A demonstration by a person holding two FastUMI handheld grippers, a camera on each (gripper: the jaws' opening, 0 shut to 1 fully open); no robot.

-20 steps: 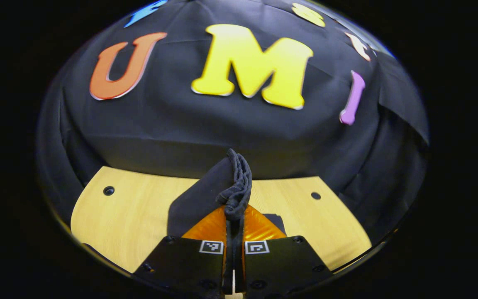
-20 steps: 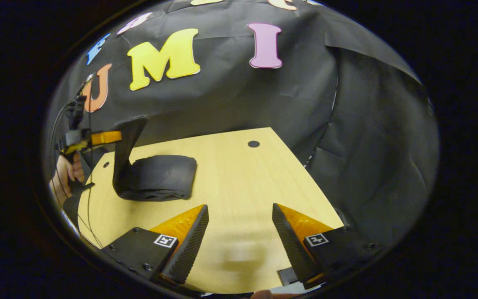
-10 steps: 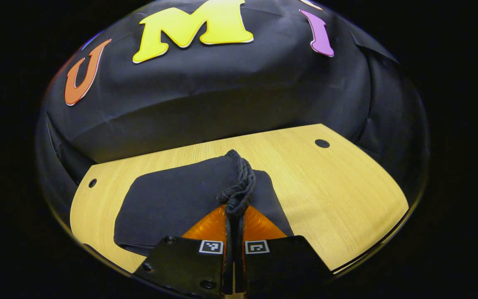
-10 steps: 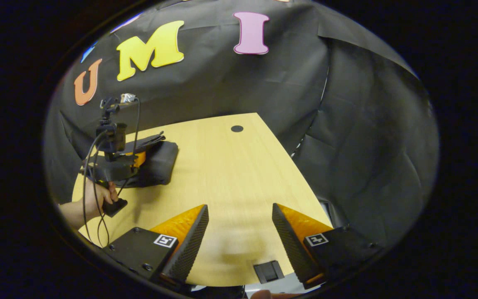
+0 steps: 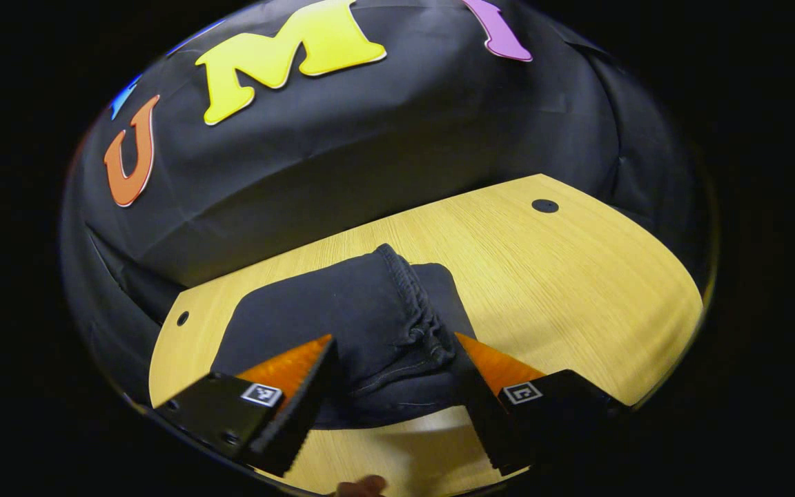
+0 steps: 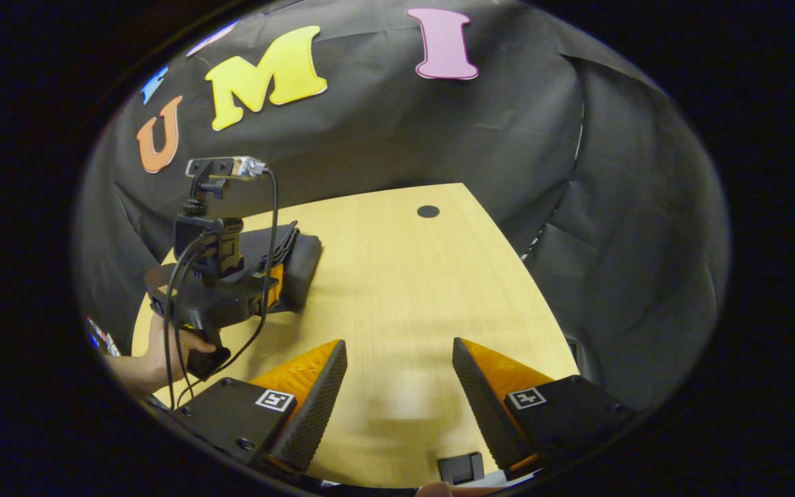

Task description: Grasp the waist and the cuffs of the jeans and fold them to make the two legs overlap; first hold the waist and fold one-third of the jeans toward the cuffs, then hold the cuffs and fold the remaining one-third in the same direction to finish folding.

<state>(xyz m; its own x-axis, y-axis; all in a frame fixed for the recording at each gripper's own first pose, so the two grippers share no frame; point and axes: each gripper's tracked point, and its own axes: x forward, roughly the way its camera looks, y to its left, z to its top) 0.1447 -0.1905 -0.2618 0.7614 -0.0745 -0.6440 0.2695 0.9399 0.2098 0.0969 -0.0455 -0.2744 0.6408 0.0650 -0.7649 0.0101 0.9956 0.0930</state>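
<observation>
The black jeans (image 5: 363, 324) lie as a compact folded bundle on the wooden worktop (image 5: 577, 276), toward its left side and near the black cloth wall. In the left gripper view the left gripper (image 5: 394, 376) sits low over the near edge of the bundle with its jaws wide apart, one finger on each side of the gathered hem, the cuffs (image 5: 418, 310), which run as a puckered ridge across the top layer. Nothing is pinched between the fingers. The spread suits a release, so the top layer can settle flat on the layers beneath instead of being dragged off.

In the right gripper view the right gripper (image 6: 397, 393) hangs above bare worktop, well apart from the jeans, its jaws also spread and holding nothing. Farther off at the left of that view, the other gripper is seen from the side, held by a hand (image 6: 163, 348) with cables looping down, right against the folded stack. Keeping the right tool clear leaves room for the left one to work alone at the bundle.

Judging from how the cloth lies, stacked in layers with the cuffs on top, the last third appears folded over and the task looks close to done. What may remain is drawing the left gripper back without snagging the hem, since a fingertip catching the loose ridge could pull the top layer askew.
</observation>
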